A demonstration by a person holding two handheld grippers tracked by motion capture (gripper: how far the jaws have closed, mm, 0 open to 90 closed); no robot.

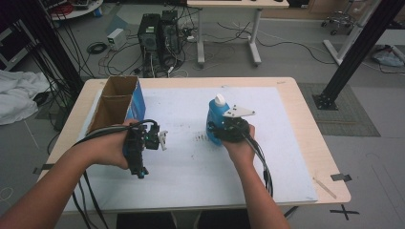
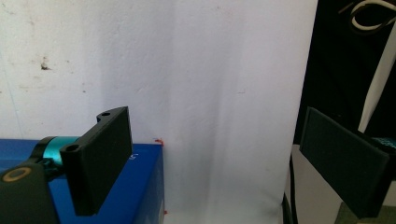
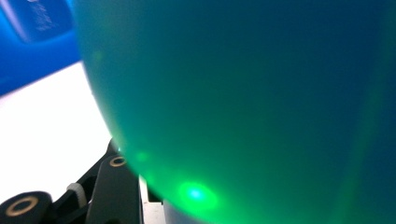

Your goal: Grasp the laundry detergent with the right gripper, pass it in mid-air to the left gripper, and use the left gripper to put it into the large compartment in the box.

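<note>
Bottle (image 1: 218,116): stood right of the box (image 1: 117,102), well apart, bare mat (image 1: 191,162) between.
Right gripper (image 1: 220,128): fingers clamped on bottle.
Left gripper (image 1: 161,139): fingers wide, empty, beside box's edge.

the blue bottle (image 3: 243,102) sat so close in the right gripper view that it blurred, its edges cut off. in the high view the right gripper (image 1: 228,128) hid the bottle's lower half.
</note>
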